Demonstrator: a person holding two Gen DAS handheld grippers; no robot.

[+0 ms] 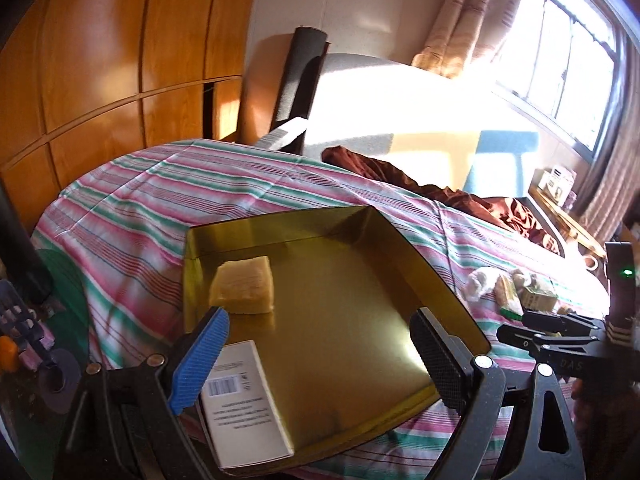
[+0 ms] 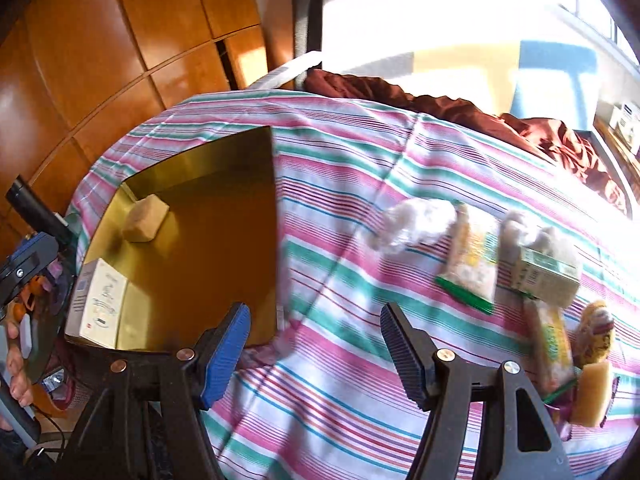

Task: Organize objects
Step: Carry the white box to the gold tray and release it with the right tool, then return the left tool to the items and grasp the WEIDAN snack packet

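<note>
A gold tray [image 1: 352,292] lies on the striped bedsheet [image 1: 160,200]. In it are a yellow soap bar [image 1: 243,290] and a white box [image 1: 244,400]. My left gripper [image 1: 320,360] is open and empty, hovering over the tray's near edge. My right gripper [image 2: 316,344] is open and empty above the sheet, right of the tray [image 2: 200,248]. The soap bar [image 2: 145,218] and white box [image 2: 98,304] also show there. A pile of items lies to the right: a crumpled white bag [image 2: 412,226], a green-edged packet [image 2: 472,268], a green box [image 2: 546,276], a yellow packet [image 2: 554,350].
A brown blanket [image 2: 440,100] lies bunched at the bed's far side. A wooden wardrobe [image 1: 100,60] stands to the left. A bright window [image 1: 560,60] is at the right. A black post [image 2: 304,20] rises behind the bed. Clutter sits on the floor at left [image 1: 24,344].
</note>
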